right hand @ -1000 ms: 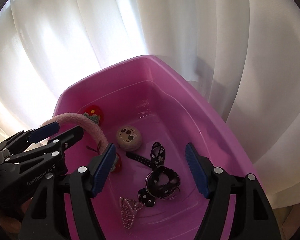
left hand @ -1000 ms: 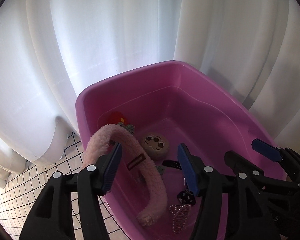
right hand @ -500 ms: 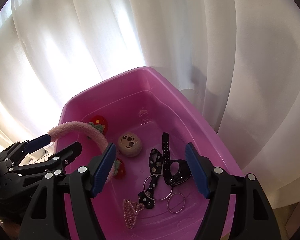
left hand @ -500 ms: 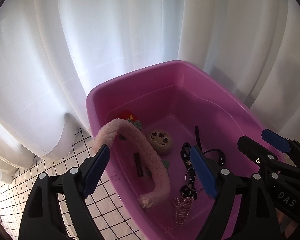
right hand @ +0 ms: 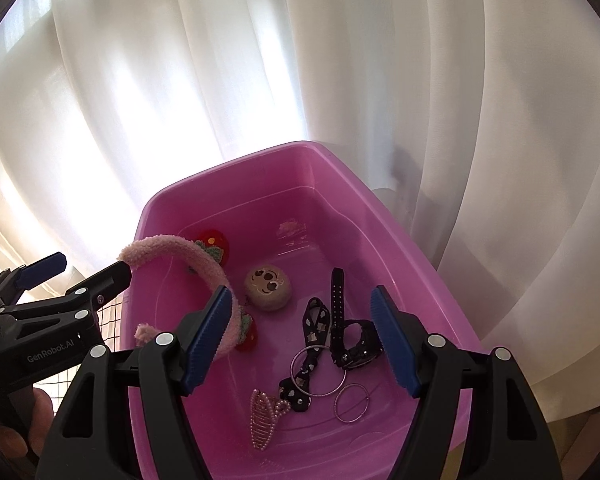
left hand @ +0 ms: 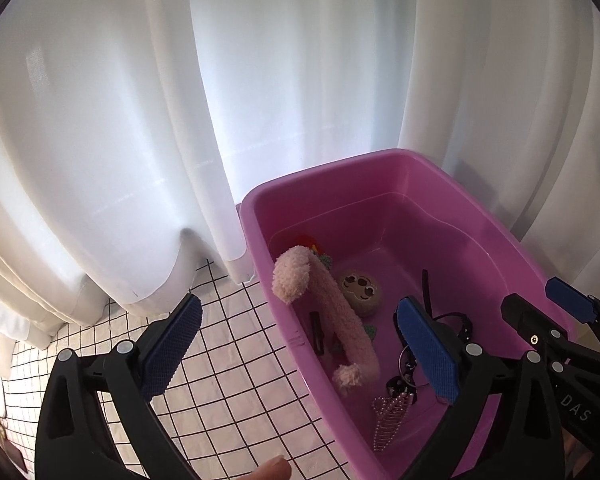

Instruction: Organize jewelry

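Both jaws gape above the pink bin's [right hand: 236, 164] rim.

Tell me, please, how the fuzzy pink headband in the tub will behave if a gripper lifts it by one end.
The pink headband holds its arch above the purple tub floor, so it is probably stiff, not floppy. Its plush cover suggests good grip for the fingers. Lifted by one end, it may swing.
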Available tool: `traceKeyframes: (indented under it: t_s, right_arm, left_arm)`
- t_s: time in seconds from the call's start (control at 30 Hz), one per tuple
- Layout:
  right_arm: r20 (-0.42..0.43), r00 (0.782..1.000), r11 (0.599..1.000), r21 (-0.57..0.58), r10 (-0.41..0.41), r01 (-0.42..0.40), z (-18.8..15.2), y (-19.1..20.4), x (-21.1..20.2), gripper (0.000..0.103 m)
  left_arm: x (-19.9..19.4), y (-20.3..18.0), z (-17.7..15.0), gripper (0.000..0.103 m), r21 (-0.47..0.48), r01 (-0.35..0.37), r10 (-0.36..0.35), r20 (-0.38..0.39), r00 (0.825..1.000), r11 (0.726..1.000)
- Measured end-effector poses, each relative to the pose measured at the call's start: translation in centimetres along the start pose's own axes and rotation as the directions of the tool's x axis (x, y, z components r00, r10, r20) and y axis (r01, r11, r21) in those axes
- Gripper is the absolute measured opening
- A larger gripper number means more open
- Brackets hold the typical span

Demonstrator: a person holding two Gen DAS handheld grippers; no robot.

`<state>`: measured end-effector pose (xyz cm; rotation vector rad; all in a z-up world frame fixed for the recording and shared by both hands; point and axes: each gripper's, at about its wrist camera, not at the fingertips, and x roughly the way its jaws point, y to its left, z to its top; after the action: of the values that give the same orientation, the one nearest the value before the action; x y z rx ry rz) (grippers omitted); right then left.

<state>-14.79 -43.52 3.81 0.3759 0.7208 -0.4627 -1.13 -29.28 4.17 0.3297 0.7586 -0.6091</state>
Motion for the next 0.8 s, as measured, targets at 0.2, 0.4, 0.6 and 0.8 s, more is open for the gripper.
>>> traceKeyframes:
  t_s: [0.2, 0.4, 0.6, 0.8]
  right_arm:
    - [-0.014, 1.0, 1.0, -0.019, 0.005, -0.006, -0.2, 0.7, -0.1, 0.069]
    - [-0.025, 1.0, 0.999, -0.036, 0.012, -0.013, -0.4, 1.2, 0.2, 0.069]
    - [-0.024, 1.0, 0.999, -0.042, 0.015, -0.016, -0.4, 1.4, 0.1, 0.069]
    - [-0.028, 0.999, 0.999, -0.049, 0.019, -0.021, -0.3, 1.9, 0.3, 0.069]
  left_arm:
    - [0.3, 1.4, -0.2, 0.096, -0.061, -0.014, 0.012, -0.04, 0.999, 0.998]
    - [0.2, 2.6, -0.4, 0.096, -0.093, -0.037, 0.033, -0.044, 0.998, 0.995]
    - [0.2, 3.3, -0.6, 0.096, -0.099, -0.056, 0.052, -0.048, 0.997, 0.994]
    - [0.3, 4.0, -0.6, 0.096, -0.108, -0.073, 0.068, -0.05, 0.996, 0.992]
